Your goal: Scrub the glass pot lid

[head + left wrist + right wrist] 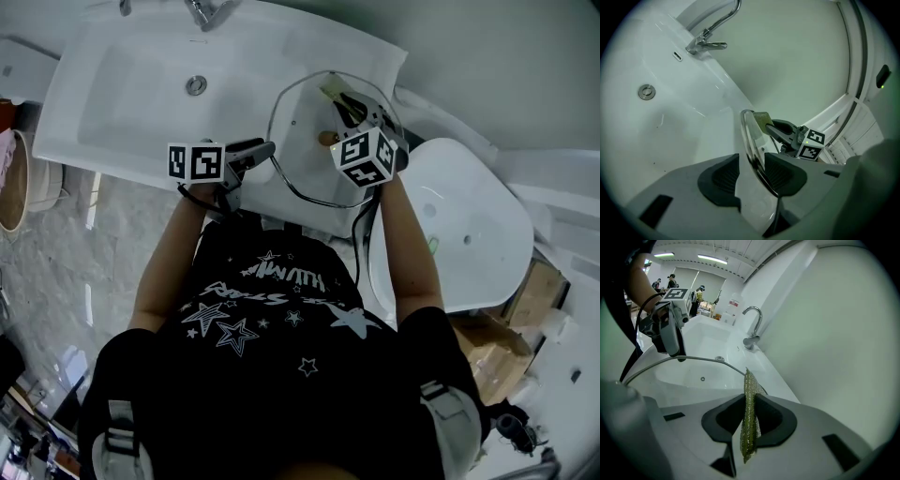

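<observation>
Over sink (pixel 141 84): left gripper (pixel 269 148) clamps lid (pixel 305 141); right gripper (pixel 750 414) (pinching scourer (pixel 749 437)) opposite.

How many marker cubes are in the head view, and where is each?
2. One cube rides the left gripper, clamped on the glass lid's left rim; the other rides the right gripper, holding the scouring pad at the lid. None seems hidden.
</observation>
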The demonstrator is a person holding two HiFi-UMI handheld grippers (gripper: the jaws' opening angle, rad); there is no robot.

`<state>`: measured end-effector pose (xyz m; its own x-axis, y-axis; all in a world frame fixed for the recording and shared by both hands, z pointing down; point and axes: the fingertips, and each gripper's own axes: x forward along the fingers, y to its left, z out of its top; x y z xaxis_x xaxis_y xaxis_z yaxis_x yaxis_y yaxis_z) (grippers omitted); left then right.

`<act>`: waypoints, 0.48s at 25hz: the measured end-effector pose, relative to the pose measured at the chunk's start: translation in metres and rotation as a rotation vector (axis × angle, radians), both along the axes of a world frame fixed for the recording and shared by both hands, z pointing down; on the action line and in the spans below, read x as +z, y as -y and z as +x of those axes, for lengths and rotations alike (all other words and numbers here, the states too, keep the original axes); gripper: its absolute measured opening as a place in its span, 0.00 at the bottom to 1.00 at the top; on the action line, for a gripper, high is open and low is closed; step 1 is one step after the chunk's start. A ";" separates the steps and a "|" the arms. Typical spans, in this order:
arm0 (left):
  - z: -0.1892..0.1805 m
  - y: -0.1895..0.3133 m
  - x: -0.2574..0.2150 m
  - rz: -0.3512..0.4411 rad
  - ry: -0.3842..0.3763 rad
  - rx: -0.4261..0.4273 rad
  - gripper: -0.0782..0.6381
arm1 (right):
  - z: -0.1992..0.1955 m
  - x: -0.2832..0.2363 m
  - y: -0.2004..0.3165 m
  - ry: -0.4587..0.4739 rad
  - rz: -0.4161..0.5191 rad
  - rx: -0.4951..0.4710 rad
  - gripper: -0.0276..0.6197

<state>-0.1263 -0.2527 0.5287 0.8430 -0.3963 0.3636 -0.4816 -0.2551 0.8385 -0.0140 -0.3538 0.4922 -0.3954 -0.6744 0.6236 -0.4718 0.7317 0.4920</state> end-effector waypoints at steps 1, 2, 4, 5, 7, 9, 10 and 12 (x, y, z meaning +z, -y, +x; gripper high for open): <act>0.002 0.000 0.001 0.000 0.001 0.011 0.35 | -0.003 0.001 -0.001 0.003 -0.002 -0.010 0.15; 0.003 0.000 0.001 0.000 0.003 0.021 0.33 | -0.006 0.002 -0.003 0.004 -0.002 -0.022 0.15; 0.007 0.000 0.003 0.003 0.013 0.039 0.32 | -0.011 0.003 -0.006 0.005 -0.002 -0.048 0.15; 0.010 0.000 0.003 0.005 0.019 0.049 0.31 | -0.014 0.004 -0.008 0.006 -0.002 -0.060 0.15; 0.014 -0.001 0.003 0.010 0.027 0.068 0.28 | -0.019 0.005 -0.010 0.009 -0.003 -0.077 0.15; 0.015 -0.001 0.002 0.010 0.028 0.073 0.28 | -0.022 0.006 -0.011 0.008 -0.004 -0.085 0.15; 0.014 -0.001 0.002 0.009 0.024 0.070 0.28 | -0.023 0.006 -0.012 0.006 -0.005 -0.089 0.15; 0.014 0.000 0.001 0.010 0.016 0.062 0.27 | -0.025 0.007 -0.013 0.005 -0.008 -0.098 0.15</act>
